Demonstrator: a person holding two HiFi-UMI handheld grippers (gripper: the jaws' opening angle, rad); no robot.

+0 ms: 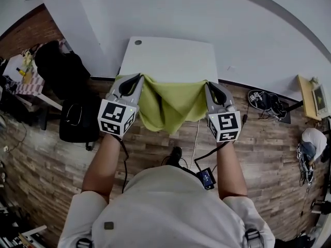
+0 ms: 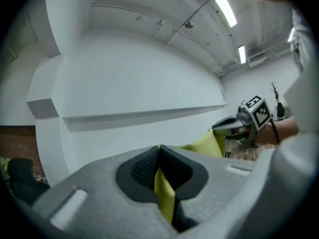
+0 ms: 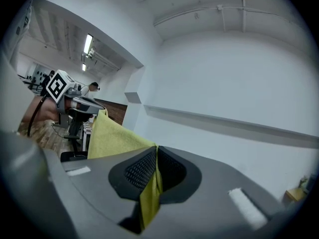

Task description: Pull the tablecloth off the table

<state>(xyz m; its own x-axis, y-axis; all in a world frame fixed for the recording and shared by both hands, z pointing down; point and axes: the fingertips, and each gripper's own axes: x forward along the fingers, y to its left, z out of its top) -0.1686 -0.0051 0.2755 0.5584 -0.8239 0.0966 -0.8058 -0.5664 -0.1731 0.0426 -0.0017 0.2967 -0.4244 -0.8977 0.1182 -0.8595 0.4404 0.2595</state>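
At the bottom of the head view is the person's pale shirt (image 1: 170, 205), and two bare forearms (image 1: 103, 164) reach up the frame from it. A cable (image 1: 195, 138) runs down over the wooden floor (image 1: 46, 164) between the arms to a small black device (image 1: 206, 177).

The left tongs (image 1: 137, 77) are left of centre and the right tongs (image 1: 207, 84) right of centre, each with its marker cube nearest the person. Both are clenched. In the left gripper view a strip of yellow-green tablecloth (image 1: 170, 105) is pinched between the ribbed pads and hangs below them. The right gripper view shows the same, with the fabric spreading off to the left of that frame towards the other tongs.

In the head view the tablecloth is stretched between the two pairs of tongs at mid-frame and sags in folds over the floor, on the near side of the counter (image 1: 170, 58). Its upper edge runs along the counter's near edge; I cannot tell whether they touch. The white counter top above it is uncovered.

A black bag (image 1: 77, 120) stands on the floor at the left. A white wall (image 1: 232, 25) fills the top of the frame beyond the counter.
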